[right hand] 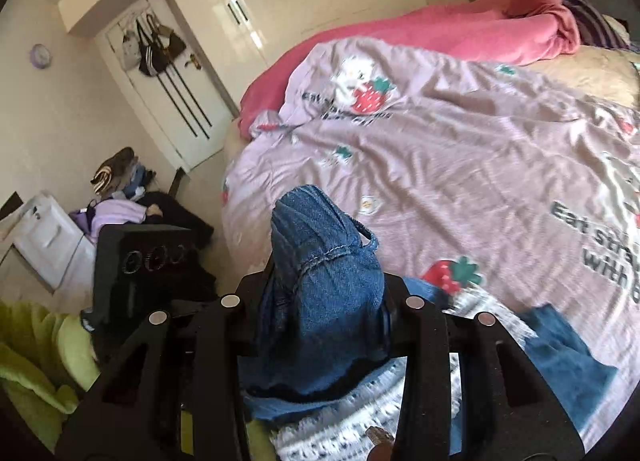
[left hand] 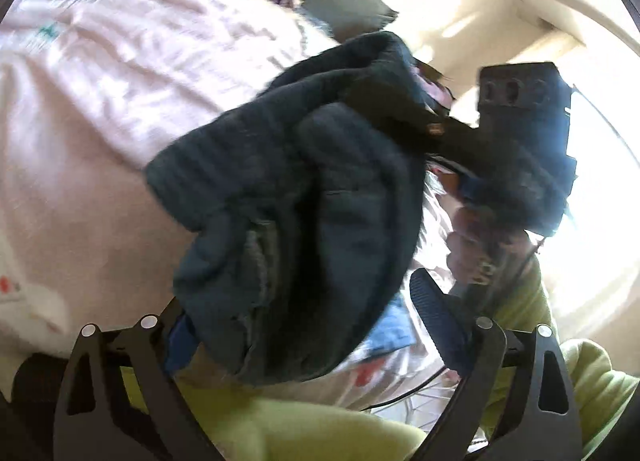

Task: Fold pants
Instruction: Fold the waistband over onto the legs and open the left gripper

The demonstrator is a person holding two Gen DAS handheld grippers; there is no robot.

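- Denim fills the near part of both views: the pants (right hand: 320,281) are bunched between the right gripper (right hand: 320,301) jaws, which are closed on a thick wad of them, most likely near the waistband, since a belt loop stands up beside the clamp.
- Held this way, the rest of the pants hangs free; in the left wrist view the pants (left hand: 304,197) hang as a dark mass from the right gripper (left hand: 520,121), raised off the bed, which lets the cloth drop straight under its own weight.
- Left gripper (left hand: 320,325): jaws spread wide, nothing pressed between them, though the hanging denim sags across the gap. I judge it is placed to catch a second part of the cloth, so the pants can be spread between two grips.
- One blue end of the denim (right hand: 560,345) trails onto the quilt (right hand: 460,165), so the garment is lifted only in part.
- Quilt with strawberry print covers the bed and is rumpled; it would serve as the folding surface, and its creases may spoil a flat lay.
- Pink blanket (right hand: 440,33) lies at the far side, well apart from the work.
- Green sleeve (right hand: 36,365) of the person shows at the lower edge.
- Folding proper looks not yet begun.
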